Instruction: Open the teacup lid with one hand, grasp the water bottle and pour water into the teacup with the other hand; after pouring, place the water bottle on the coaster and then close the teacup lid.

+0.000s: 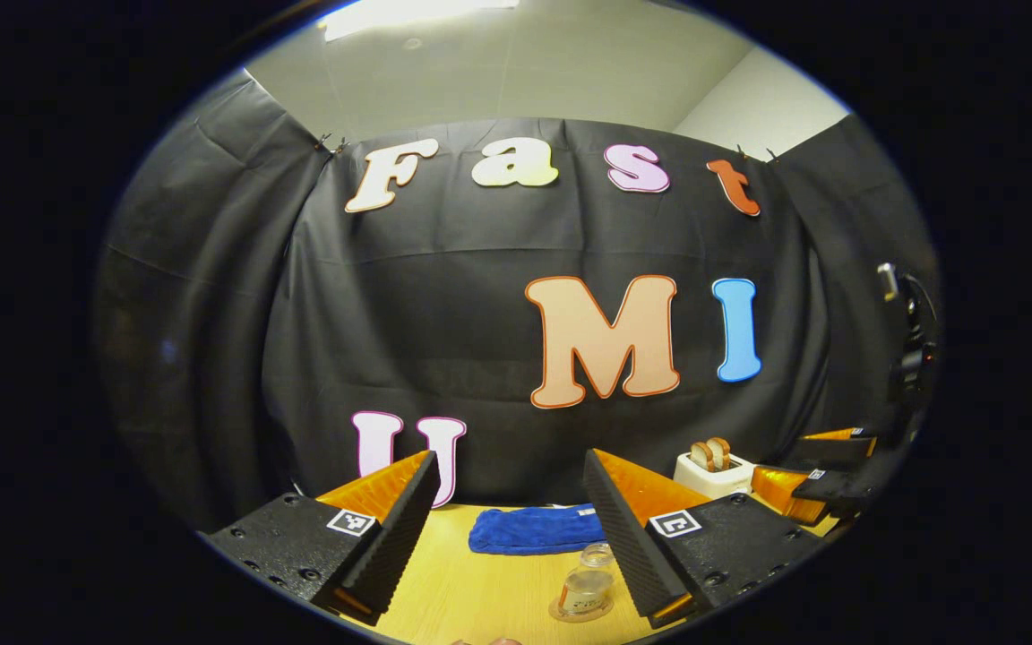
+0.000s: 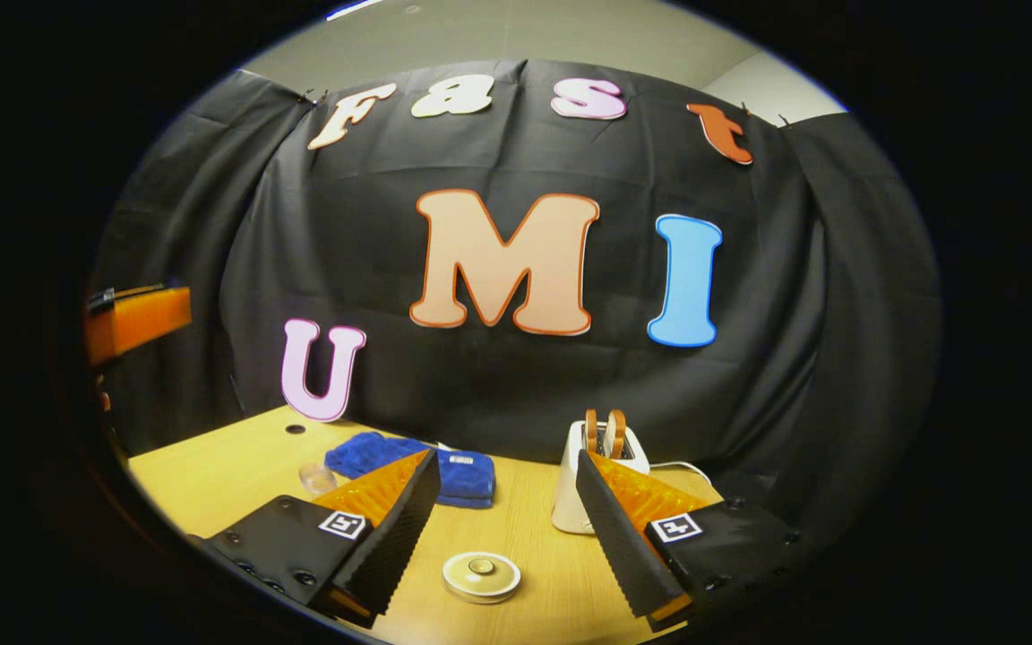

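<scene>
Two gripper cameras, both low over the tabletop, facing the black cloth wall.

Both views share the pale wooden tabletop [image 1: 444, 591], the folded blue towel [image 2: 453, 479] at its far edge, and the white toaster [image 1: 713, 470].

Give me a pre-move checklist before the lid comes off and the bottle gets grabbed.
1. Left gripper open: ok, jaws wide, nothing held.
2. Right gripper open: ok, nothing held.
3. Lid lined up: ok, it lies on the table ahead, between the right gripper's fingers.
4. Bottle lined up: not ok, it stands upright ahead of the left gripper but close against one finger, off centre.
5. Bottle cap off for pouring: cannot tell.
6. Toaster out of the way: ok, it stands beyond the lid and to one side.
</scene>
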`<move>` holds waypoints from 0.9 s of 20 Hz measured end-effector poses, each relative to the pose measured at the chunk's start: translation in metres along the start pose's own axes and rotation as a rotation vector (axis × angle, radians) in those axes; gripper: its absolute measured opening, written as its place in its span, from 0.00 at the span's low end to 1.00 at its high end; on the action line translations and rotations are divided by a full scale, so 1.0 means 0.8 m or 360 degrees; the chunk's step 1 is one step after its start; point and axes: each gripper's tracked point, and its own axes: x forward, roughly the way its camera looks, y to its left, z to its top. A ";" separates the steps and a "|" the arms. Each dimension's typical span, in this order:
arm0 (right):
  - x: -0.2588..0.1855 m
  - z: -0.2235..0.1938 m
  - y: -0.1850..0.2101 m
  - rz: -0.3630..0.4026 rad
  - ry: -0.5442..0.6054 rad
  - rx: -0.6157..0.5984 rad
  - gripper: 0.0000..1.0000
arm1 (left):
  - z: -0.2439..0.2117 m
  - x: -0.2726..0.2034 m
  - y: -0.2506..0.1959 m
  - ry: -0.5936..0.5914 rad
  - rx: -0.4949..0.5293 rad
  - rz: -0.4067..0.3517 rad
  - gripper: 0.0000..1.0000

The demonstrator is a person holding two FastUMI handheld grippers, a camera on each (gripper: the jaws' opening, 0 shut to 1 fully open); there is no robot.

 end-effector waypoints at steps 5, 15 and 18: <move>0.025 -0.050 0.005 0.0022 0.0126 -0.0055 0.94 | 0.000 -0.006 0.016 0.0008 0.0020 0.0053 0.92; 0.064 -0.161 0.023 0.0082 0.0418 -0.0088 0.94 | -0.008 -0.011 0.038 0.0037 0.0002 0.0141 0.95; 0.069 -0.183 0.022 0.0087 0.0477 -0.0100 1.00 | -0.011 -0.011 0.042 0.0045 0.0004 0.0167 0.95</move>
